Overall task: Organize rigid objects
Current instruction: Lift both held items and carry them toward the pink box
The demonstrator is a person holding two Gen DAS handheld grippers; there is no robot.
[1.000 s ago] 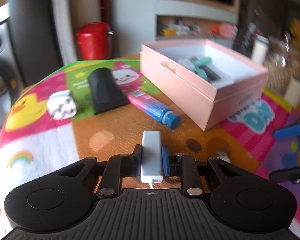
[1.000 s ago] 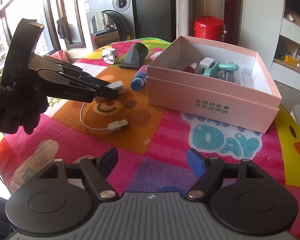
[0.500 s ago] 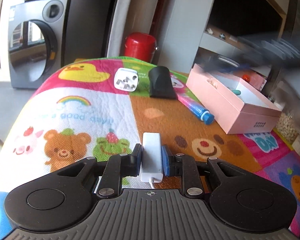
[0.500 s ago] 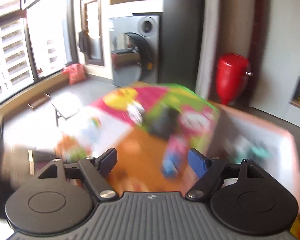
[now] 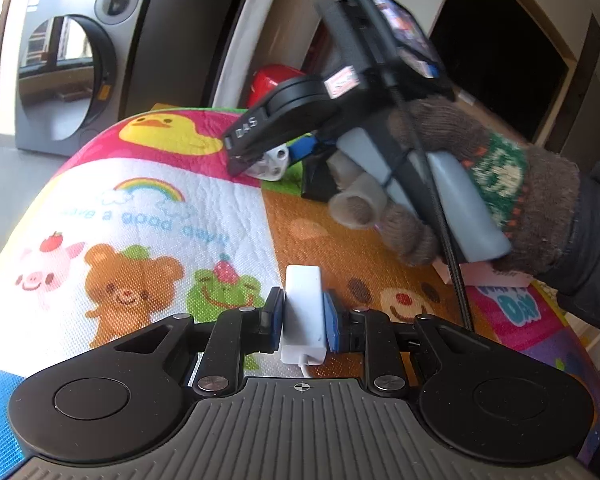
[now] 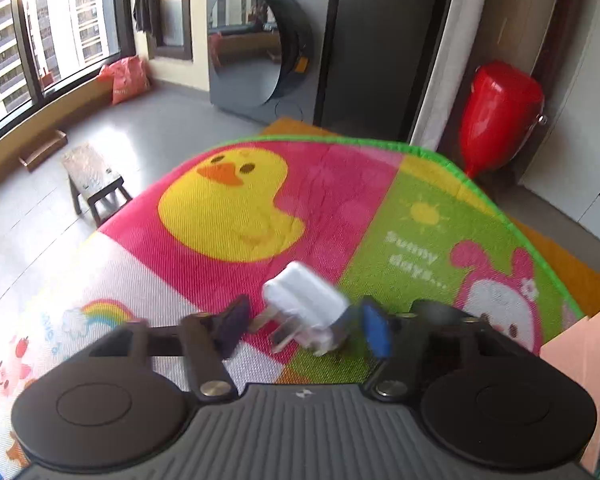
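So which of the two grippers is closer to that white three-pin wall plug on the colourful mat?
Right. The right gripper has its open fingers around the white three-pin wall plug; the left gripper sits well back, clamping a white rectangular adapter.

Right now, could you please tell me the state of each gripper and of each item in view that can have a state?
Left gripper: shut on the white adapter.
White adapter: clamped between the pads, cable at its near end.
Right gripper: open, straddling the white wall plug.
White wall plug: tipped on the mat, prongs toward the camera, not yet gripped.
Pink box: open; only a corner shows.

plug [image 6: 304, 300] on mat [image 6: 228, 208], box [image 6: 584, 360] right
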